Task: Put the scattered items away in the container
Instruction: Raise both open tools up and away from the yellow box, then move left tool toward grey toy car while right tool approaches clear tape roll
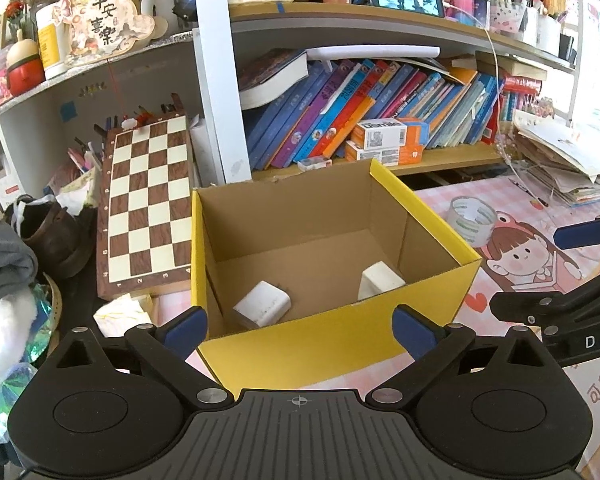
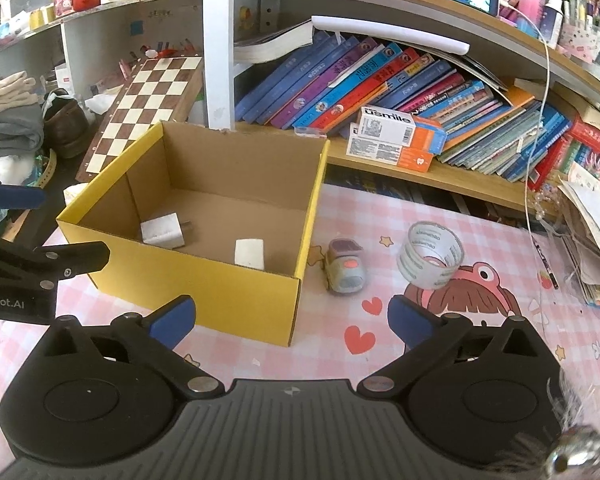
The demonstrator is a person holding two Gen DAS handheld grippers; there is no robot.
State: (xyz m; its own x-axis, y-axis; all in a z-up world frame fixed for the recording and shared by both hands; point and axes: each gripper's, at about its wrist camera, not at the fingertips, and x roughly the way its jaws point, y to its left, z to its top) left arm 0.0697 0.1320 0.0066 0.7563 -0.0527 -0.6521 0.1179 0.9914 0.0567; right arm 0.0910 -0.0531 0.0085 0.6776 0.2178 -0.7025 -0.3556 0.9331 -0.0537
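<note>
A yellow cardboard box stands open on the pink patterned desk mat. Inside lie a white charger plug and a white block. To the right of the box, on the mat, sit a small grey toy car and a roll of clear tape. My left gripper is open and empty just in front of the box's near wall. My right gripper is open and empty over the mat by the box's front right corner.
A bookshelf with leaning books and orange-white boxes runs behind the box. A chessboard leans at the back left. Clothes and a brown shoe lie left. A paper stack sits at the right.
</note>
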